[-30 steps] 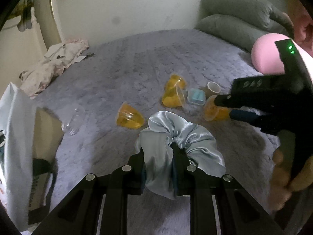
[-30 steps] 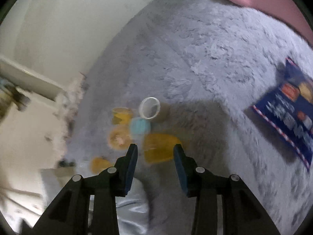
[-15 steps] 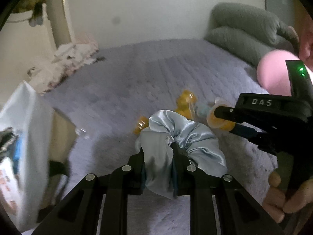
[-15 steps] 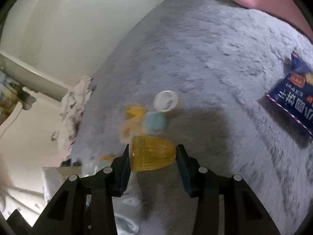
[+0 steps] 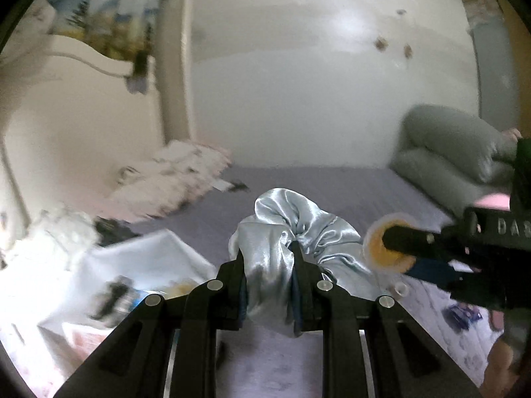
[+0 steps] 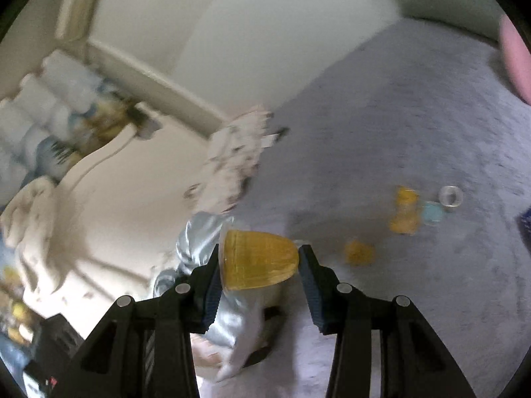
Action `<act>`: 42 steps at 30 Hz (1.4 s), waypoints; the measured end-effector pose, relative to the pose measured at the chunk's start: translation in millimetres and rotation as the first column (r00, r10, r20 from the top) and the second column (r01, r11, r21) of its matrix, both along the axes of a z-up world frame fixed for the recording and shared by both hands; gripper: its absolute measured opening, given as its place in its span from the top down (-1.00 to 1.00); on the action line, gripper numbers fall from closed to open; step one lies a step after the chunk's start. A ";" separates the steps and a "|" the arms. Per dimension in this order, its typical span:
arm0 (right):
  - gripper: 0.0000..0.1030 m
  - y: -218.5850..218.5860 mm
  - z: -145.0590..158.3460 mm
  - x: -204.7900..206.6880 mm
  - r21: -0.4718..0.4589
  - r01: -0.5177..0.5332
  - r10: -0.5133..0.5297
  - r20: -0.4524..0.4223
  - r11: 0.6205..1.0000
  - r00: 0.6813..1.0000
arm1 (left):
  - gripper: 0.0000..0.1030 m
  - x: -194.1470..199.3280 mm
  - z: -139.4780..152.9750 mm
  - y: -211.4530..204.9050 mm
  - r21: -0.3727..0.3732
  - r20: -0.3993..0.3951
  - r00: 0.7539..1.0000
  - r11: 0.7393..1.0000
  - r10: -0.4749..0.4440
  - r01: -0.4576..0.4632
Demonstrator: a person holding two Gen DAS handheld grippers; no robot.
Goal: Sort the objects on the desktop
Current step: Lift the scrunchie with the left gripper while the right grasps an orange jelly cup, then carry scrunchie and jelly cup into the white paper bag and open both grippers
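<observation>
Furthest left of the grey plush bedspread [image 6: 415,106], a white paper bag [image 5: 139,265] stands with its mouth up, blurred; it is probably where the sorted things go, which would explain why both loads hang in the air on that side. Next to the right, the left gripper [image 5: 269,282] is clamped on a pale blue satin scrunchie [image 5: 292,232]: one fold is pinched between the jaws and the rest of the ring blooms free above and to the right of the tips, clear of the bedspread. Right of it, the right gripper [image 6: 259,268] carries a yellow translucent jelly cup [image 6: 257,258] on its side, lid against the left jaw and rounded base towards the right jaw, lifted off the bedspread and just beside the scrunchie. Whether the right jaw presses the base is hard to tell. Further right, on the bedspread, lie more yellow jelly cups [image 6: 403,212], a small blue tub [image 6: 433,213] and a clear round cup [image 6: 450,195], close together and well apart from both grippers.
</observation>
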State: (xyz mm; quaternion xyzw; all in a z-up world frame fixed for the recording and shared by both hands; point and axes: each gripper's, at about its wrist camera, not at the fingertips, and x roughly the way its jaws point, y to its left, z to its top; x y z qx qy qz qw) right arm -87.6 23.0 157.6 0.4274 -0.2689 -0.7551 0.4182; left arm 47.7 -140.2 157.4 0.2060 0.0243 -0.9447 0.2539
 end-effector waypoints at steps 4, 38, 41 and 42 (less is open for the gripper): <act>0.19 -32.4 12.8 25.2 -0.047 -0.105 0.104 -0.037 0.993 0.994 | 0.59 23.7 13.9 -13.8 -0.084 0.002 0.995 0.991 0.103 -0.102; 0.20 -255.4 -91.8 84.4 0.339 -0.284 0.269 0.090 0.897 0.959 | 0.54 39.8 -119.3 -192.5 0.352 0.356 0.847 0.782 0.396 -0.514; 0.20 -260.5 -90.0 81.7 0.361 -0.264 0.255 0.074 0.895 0.964 | 0.51 37.9 -120.9 -196.0 0.363 0.355 0.843 0.771 0.404 -0.523; 0.20 -260.8 -90.1 80.8 0.364 -0.259 0.249 0.074 0.895 0.966 | 0.49 37.8 -120.1 -194.8 0.358 0.354 0.843 0.774 0.405 -0.522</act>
